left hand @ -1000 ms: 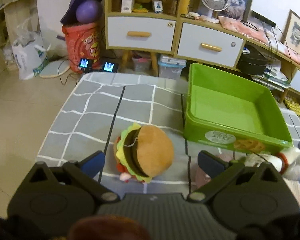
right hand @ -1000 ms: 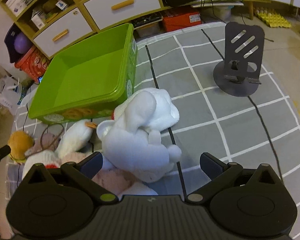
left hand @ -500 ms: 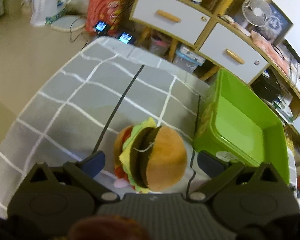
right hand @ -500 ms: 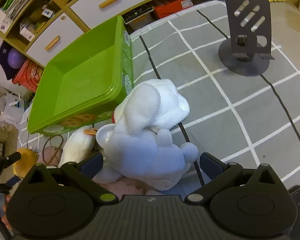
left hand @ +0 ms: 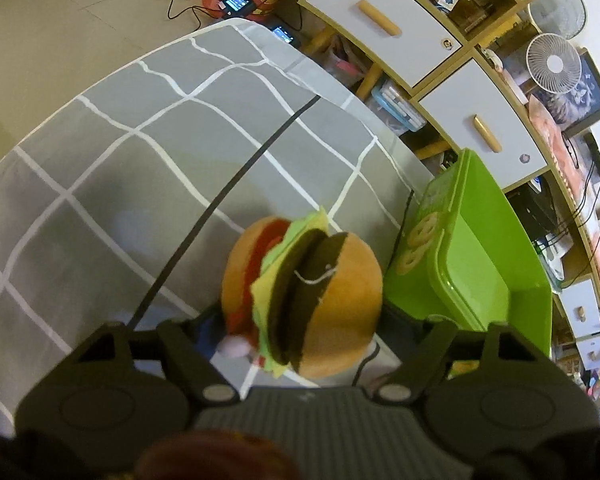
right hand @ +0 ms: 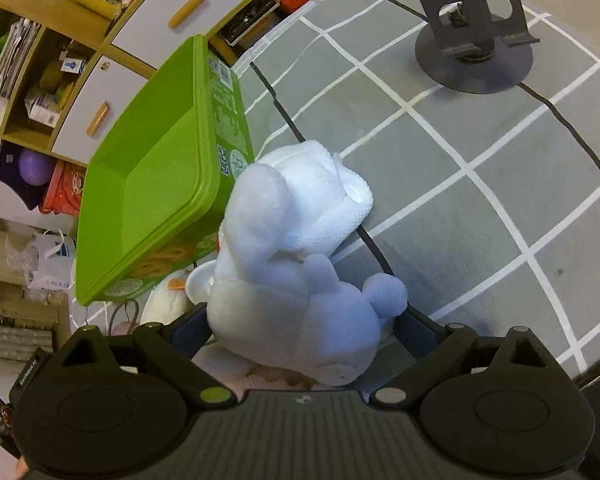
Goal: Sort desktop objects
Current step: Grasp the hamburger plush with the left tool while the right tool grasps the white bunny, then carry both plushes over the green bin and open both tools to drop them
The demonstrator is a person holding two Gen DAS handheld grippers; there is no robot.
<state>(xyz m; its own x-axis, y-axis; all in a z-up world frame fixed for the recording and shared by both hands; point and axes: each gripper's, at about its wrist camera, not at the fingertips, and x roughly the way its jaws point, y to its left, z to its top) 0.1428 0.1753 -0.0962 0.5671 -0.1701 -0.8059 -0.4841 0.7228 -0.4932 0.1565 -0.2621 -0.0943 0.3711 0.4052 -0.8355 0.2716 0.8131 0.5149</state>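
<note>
We have 2 tongs at work, and both have just been closing in on a soft toy; the left tongs [left hand: 300, 322] sit around the burger toy [left hand: 302, 296], which lies on its side on the grey checked cloth [left hand: 140, 184] of the worktop, just beside the green bin [left hand: 496, 280]; the burger fills the gap between the 2 fingers and hides their tips, so we cannot tell if they press on it yet; we think they are close but not squeezing hard. The right tongs [right hand: 302, 322] sit around the white bunny toy [right hand: 296, 264], which leans right by the near corner of the green bin [right hand: 156, 184]; its round body is between the fingers, and here too we cannot tell if the pads touch it. A little white duck toy [right hand: 168, 300] peeks out by the bin's corner, next to the bunny, and something pink and soft [right hand: 236, 376] lies under the bunny; a dark phone stand [right hand: 472, 40] stands well apart on the far side of the cloth. The green bin looks bare inside in both views, so we think the sorting has only begun; no toy is in the bin yet. What is left, we guess, is to grab the burger and the bunny, lift them, and drop them in; then the duck and the pink thing need a turn; we cannot say where the stand should go.
</note>
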